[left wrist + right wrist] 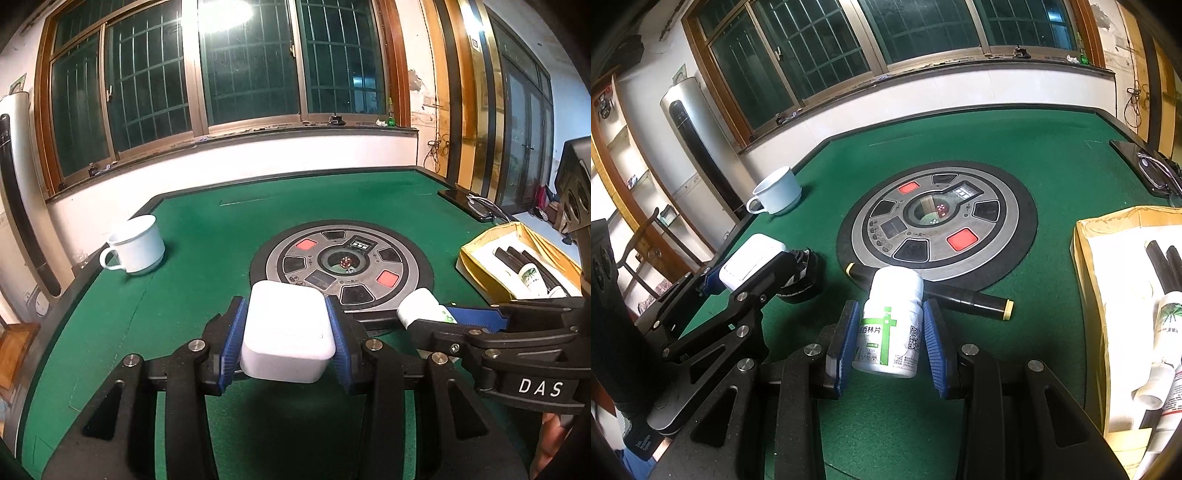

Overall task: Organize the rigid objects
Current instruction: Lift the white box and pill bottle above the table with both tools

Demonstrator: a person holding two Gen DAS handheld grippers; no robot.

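Observation:
My left gripper (286,338) is shut on a white rounded box (288,332), held above the green table; it also shows in the right wrist view (750,260). My right gripper (891,341) is shut on a white pill bottle (892,326) with a green cross label, held upright above the felt. The bottle also shows in the left wrist view (423,308). A yellow cardboard box (1089,280) at the right holds several black and white tubes; it also shows in the left wrist view (476,254).
A white mug (136,245) stands at the table's far left. A black tube with cream ends (960,295) and a black round object (803,275) lie on the felt. The round dice panel (341,264) fills the table's centre. A phone (1145,166) lies far right.

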